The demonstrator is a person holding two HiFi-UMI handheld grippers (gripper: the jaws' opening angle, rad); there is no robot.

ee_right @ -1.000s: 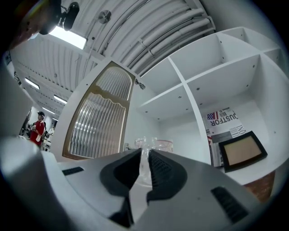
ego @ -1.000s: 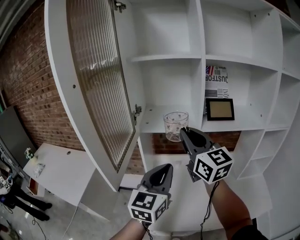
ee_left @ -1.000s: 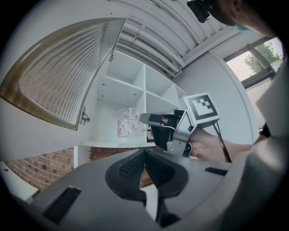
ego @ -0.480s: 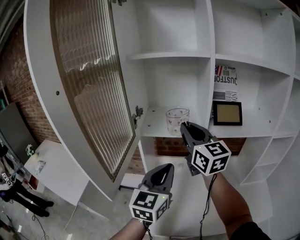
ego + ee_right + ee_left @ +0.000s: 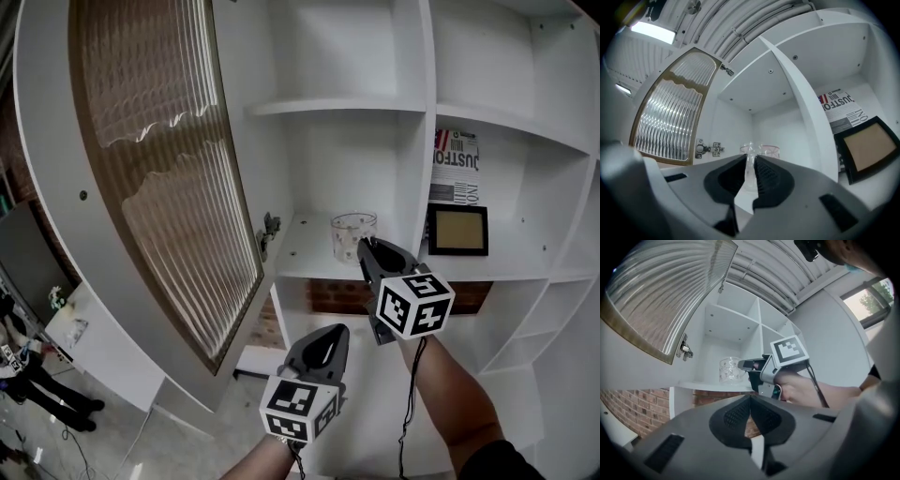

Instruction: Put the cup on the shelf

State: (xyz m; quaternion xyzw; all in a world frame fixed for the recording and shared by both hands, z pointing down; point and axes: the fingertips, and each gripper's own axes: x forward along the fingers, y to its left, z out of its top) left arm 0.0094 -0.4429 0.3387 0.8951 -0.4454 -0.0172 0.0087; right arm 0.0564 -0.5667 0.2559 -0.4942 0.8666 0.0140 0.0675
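At the shelf (image 5: 298,255), raised right tongs (image 5: 364,247) pinch the cup (image 5: 349,232) by its wall; lower left tongs (image 5: 328,334) sit closed.

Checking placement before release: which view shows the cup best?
Left gripper view: the whole cup side-on at the shelf, right gripper pinching its rim. Head view: gripper hides its lower side. Right gripper view: only wall between fingers.

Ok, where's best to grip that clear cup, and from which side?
Likely the near wall at the rim, from the front of the shelf: the cup is upright with its mouth open, so one jaw fits inside. The right gripper pinches it that way.
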